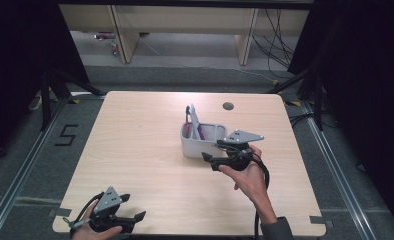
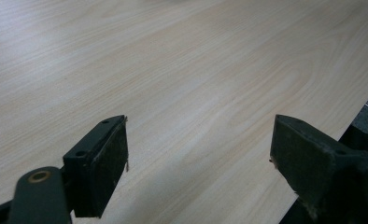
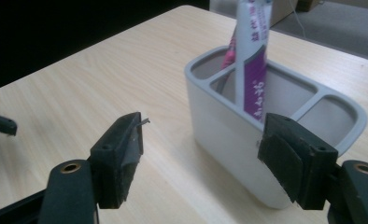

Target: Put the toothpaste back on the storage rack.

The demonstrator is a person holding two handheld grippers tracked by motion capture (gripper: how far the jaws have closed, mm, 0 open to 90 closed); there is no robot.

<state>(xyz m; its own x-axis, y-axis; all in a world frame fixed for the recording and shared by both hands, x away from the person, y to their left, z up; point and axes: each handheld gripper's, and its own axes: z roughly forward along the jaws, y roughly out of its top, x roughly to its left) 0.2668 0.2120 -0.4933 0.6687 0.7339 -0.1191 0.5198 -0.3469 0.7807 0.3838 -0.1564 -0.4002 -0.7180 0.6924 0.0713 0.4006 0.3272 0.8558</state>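
A grey holder (image 1: 203, 144) with several compartments stands right of the table's middle. A white and purple tube (image 1: 194, 120) leans upright in it, beside something pink (image 3: 229, 57). In the right gripper view the tube (image 3: 250, 60) rises out of the holder (image 3: 229, 126) from the middle compartment. My right gripper (image 1: 212, 151) hovers just in front of the holder, open, with nothing pressed between its pads (image 3: 203, 130); its right jaw overlaps the holder's near wall. My left gripper (image 1: 134, 206) rests at the table's near left corner, open over bare wood (image 2: 198, 135).
The light wooden table (image 1: 135, 130) has a round cable hole (image 1: 228, 106) near its far edge. Its near edge runs close beside my left gripper. A "5" marking (image 1: 66, 135) sits on the floor at left. Desks and cables stand beyond the table.
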